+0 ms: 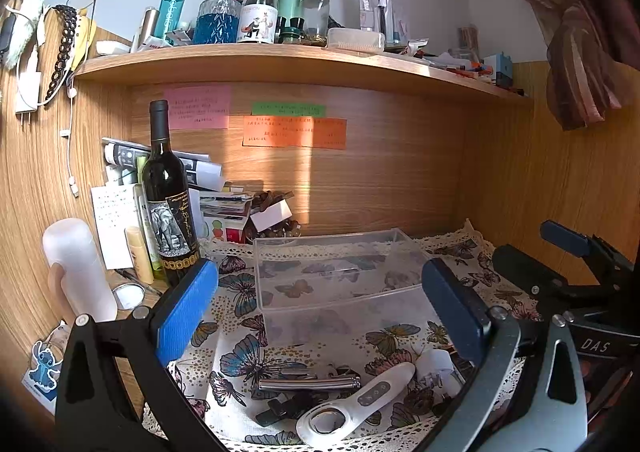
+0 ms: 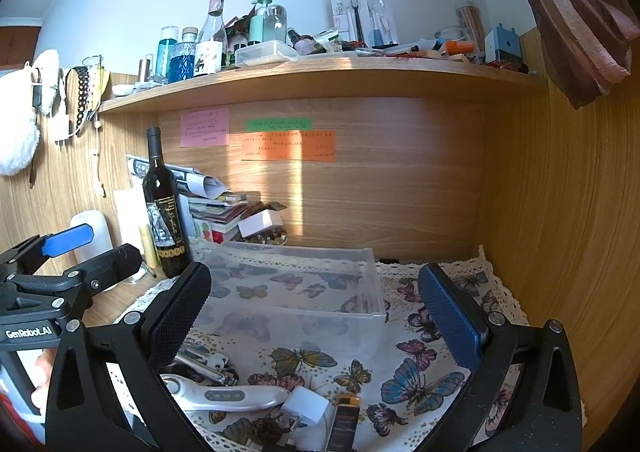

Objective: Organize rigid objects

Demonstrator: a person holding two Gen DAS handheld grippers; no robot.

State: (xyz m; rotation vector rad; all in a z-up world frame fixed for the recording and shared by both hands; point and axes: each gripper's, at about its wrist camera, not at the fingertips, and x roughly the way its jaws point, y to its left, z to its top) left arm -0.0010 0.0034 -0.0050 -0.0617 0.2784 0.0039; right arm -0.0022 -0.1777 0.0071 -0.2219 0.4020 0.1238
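Note:
A clear plastic box (image 1: 336,272) lies empty on the butterfly cloth (image 1: 240,332); it also shows in the right wrist view (image 2: 296,292). In front of it lie a white handheld device (image 1: 360,400), a silver metal tool (image 1: 308,383), a white plug adapter (image 1: 438,370) and a small black item (image 1: 280,410). The right wrist view shows the white device (image 2: 228,396), the silver tool (image 2: 204,368), the adapter (image 2: 306,406) and a dark lighter-like item (image 2: 344,422). My left gripper (image 1: 320,304) is open above these. My right gripper (image 2: 316,312) is open, beside the left.
A wine bottle (image 1: 168,204) stands at the left with a white bottle (image 1: 80,272), tubes and stacked papers (image 1: 216,204). A crowded shelf (image 1: 280,60) runs overhead. Wooden walls close the back and right. A curtain (image 1: 580,32) hangs at the upper right.

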